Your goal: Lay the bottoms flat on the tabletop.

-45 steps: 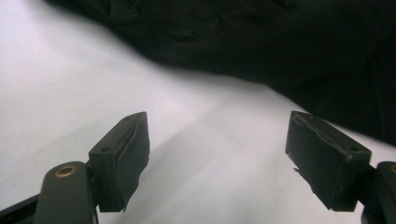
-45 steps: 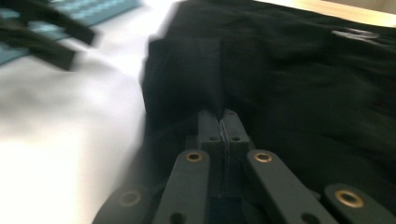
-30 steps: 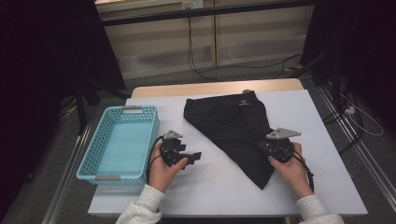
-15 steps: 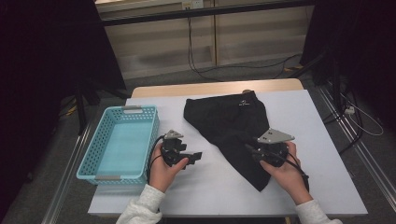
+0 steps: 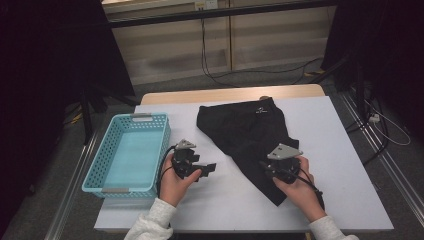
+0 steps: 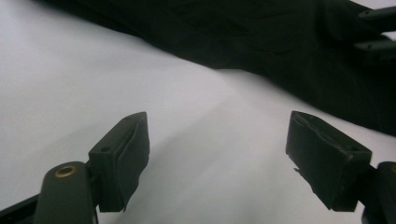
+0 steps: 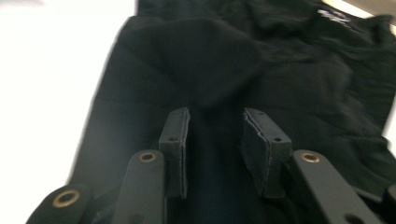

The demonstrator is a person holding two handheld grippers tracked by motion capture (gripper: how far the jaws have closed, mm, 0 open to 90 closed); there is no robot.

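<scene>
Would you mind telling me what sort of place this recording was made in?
Probably a lab or workshop recording bench: a white-topped table holding a black garment and a blue basket, with loose cables along the floor behind.

Shorts [image 5: 250, 135]: black, small white logo at waistband. Basket [image 5: 131, 151] left of shorts: light blue, perforated lattice walls. Table [image 5: 340, 150]: white top, tan far edge. Sleeves [image 5: 152, 222]: white.

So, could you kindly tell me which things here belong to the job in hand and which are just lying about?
Job in hand: black garment; right hand-held gripper, jaws apart over it.
Lying about: blue basket; left hand-held gripper, open above the white table.
</scene>
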